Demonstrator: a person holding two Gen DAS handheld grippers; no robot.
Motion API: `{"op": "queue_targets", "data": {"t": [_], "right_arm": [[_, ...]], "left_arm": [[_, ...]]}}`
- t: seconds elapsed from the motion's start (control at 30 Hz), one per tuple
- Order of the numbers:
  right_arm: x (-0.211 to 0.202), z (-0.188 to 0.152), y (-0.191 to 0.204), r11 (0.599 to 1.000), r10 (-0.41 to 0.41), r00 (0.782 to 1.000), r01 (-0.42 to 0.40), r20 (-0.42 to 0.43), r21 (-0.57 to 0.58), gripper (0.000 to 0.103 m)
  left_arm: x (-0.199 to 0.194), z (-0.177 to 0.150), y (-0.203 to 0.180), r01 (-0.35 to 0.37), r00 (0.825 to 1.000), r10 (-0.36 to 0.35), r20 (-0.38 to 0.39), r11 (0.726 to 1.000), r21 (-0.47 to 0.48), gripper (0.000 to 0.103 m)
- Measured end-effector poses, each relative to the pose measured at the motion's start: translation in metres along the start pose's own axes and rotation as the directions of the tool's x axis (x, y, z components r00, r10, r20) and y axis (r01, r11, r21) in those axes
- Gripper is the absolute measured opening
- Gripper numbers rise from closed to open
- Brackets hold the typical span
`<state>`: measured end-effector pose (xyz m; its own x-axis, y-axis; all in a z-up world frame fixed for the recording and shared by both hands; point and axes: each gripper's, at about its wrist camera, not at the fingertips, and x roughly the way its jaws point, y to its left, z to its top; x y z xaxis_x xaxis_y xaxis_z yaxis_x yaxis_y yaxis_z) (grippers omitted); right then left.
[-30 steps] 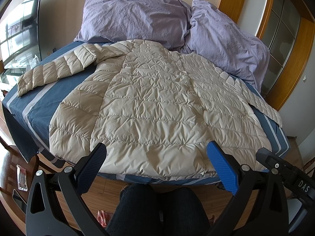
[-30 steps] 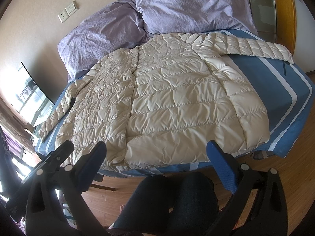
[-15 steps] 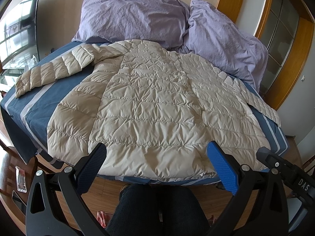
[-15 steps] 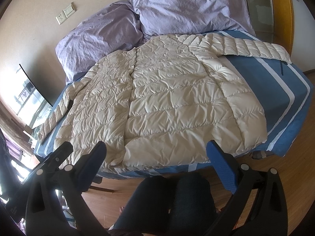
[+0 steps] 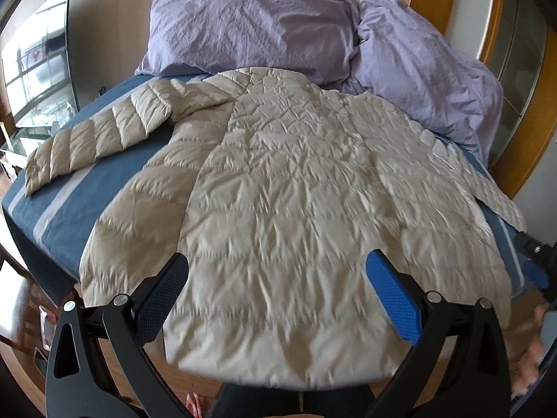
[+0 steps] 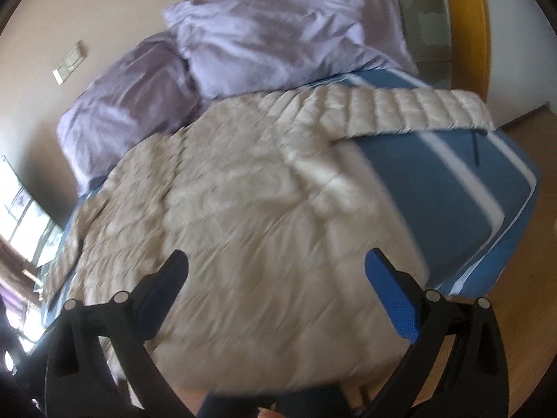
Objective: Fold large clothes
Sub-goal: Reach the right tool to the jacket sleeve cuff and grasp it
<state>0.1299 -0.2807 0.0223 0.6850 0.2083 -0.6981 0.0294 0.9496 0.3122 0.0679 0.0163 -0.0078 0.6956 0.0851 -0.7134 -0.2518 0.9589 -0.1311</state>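
Jacket [image 5: 299,216] was spread flat across the bed [image 5: 104,174], a big beige quilted puffer lying with its hem toward the camera and its collar up by the two lilac pillows [image 5: 250,24]. One sleeve [image 5: 104,136] stuck out sideways over the blue striped bedspread, and the other sleeve [image 6: 410,108] did the same on the opposite side (clearest from the right wrist view). The left gripper [image 5: 276,278] hovered over the lower part of the jacket with its fingers spread wide, nothing between them. The right gripper [image 6: 275,275] was the same deal, fingers wide apart and empty, above the hem area, though that view was pretty motion-blurred so I couldn't tell if it touched the fabric. A hand [image 5: 529,351] showed at the right edge of the left wrist view. Wooden floor [image 6: 522,299] was visible beside the bed.
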Motion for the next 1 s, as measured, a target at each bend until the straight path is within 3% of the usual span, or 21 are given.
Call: {"op": "queue_targets", "data": {"t": [0.27, 0.5, 0.6, 0.67, 0.8, 1.0], "right_arm": [[0.047, 0.086, -0.098, 0.972, -0.204, 0.979, 0.201, 0.013, 0.126, 0.101], [0.076, 0.154, -0.19, 0.901, -0.381, 0.924, 0.371, 0.001, 0.225, 0.101], [0.091, 0.171, -0.221, 0.866, -0.449, 0.893, 0.438, -0.008, 0.24, 0.1], [0.101, 0.179, -0.245, 0.837, -0.491, 0.871, 0.482, -0.034, 0.26, 0.093], [0.118, 0.181, -0.283, 0.796, -0.505, 0.858, 0.506, -0.097, 0.332, 0.081], [0.127, 0.177, -0.314, 0.749, -0.532, 0.838, 0.532, -0.121, 0.395, 0.079]], "left_arm": [[0.046, 0.041, -0.003, -0.077, 0.997, 0.076, 0.007, 0.995, 0.063, 0.102], [0.084, 0.062, 0.002, -0.123, 0.992, 0.124, -0.017, 0.99, 0.071, 0.102], [0.097, 0.065, 0.003, -0.136, 0.99, 0.139, -0.029, 0.988, 0.074, 0.102], [0.105, 0.066, 0.004, -0.145, 0.988, 0.148, -0.041, 0.986, 0.077, 0.102], [0.118, 0.064, 0.005, -0.149, 0.986, 0.154, -0.062, 0.986, 0.078, 0.102], [0.123, 0.061, 0.005, -0.149, 0.986, 0.154, -0.061, 0.985, 0.085, 0.102]]}}
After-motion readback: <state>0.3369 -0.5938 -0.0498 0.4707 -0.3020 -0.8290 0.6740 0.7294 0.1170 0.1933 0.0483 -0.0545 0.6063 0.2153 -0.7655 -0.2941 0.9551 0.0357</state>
